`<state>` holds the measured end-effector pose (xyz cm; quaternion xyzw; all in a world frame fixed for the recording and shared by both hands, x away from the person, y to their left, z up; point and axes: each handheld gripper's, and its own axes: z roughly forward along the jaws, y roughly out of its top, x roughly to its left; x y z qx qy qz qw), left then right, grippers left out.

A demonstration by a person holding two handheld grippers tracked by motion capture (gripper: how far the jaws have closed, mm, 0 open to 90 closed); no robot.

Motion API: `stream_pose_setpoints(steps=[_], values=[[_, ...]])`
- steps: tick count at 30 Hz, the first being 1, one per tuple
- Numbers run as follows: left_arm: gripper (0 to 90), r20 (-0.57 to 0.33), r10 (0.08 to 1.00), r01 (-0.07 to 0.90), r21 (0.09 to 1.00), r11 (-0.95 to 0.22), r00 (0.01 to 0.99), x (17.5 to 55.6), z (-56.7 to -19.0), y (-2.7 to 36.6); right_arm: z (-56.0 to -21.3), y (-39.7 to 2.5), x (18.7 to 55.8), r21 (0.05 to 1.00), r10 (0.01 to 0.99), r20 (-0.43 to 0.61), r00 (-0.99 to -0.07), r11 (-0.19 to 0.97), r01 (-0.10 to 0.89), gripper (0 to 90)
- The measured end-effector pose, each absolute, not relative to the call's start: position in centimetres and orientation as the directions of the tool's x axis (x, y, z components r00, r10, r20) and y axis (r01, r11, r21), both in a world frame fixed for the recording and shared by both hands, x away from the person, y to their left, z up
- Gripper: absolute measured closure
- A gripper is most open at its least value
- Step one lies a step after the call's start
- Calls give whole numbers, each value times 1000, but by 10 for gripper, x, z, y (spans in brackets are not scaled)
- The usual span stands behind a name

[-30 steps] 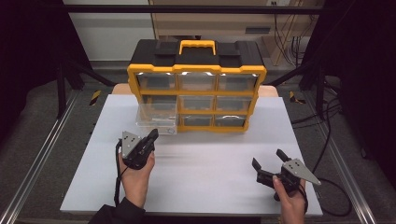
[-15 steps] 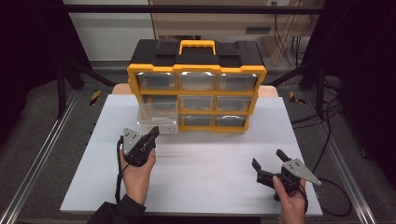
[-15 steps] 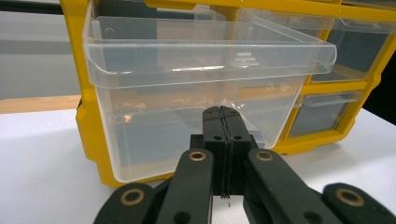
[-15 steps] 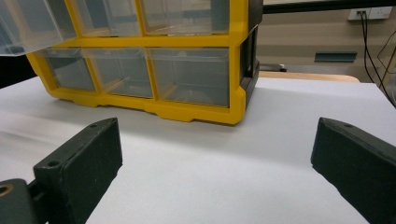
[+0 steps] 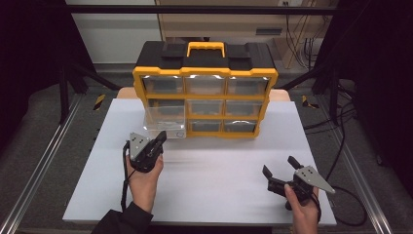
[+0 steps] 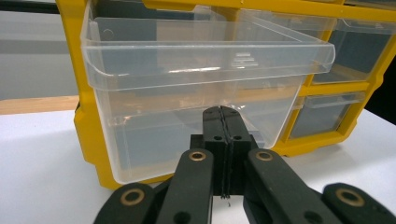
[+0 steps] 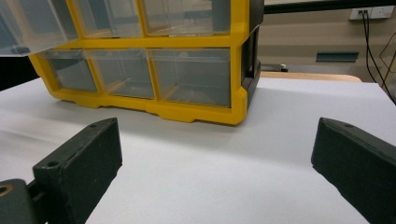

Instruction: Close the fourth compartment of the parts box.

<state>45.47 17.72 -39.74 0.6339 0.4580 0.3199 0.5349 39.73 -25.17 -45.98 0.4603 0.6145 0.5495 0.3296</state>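
A yellow and black organizer (image 5: pixel 204 73) with clear drawers stands at the back of the white table (image 5: pixel 214 165). Its middle-row left drawer (image 5: pixel 165 122) is pulled out toward me. My left gripper (image 5: pixel 161 136) is shut with nothing in it, its tips just short of that drawer's front. In the left gripper view the closed jaws point at the lower front wall of the clear drawer (image 6: pixel 196 79), which looks empty. My right gripper (image 5: pixel 278 168) rests near the table's front right, open wide, far from the organizer (image 7: pixel 187 112). Nothing lies between its jaws (image 7: pixel 215 154).
The organizer has a yellow carry handle (image 5: pixel 205 47) on top and its other drawers are pushed in. Metal rails (image 5: pixel 44 161) run along both sides of the table. Cables (image 5: pixel 341 146) trail off the right edge. Bare white table surface lies between the two grippers.
My left gripper has crept a little forward toward the pulled-out drawer. The right gripper has stayed in place, still open.
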Motion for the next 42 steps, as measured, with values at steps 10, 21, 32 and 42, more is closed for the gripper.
stream_pose_setpoints(steps=[10,21,32,42], values=[[900,-64,921,231,972,-28,384,458,-395,171,-460,-251,398,979,927,101,-361,-27,204,21],[900,-64,926,230,973,-25,372,462,-393,169,-460,-251,397,979,926,99,-365,-24,203,21],[900,-51,931,234,972,-37,360,474,-392,167,-460,-250,397,979,925,96,-368,-20,204,21],[900,-52,938,246,969,-36,343,482,-391,172,-460,-251,397,979,925,94,-367,-20,202,21]])
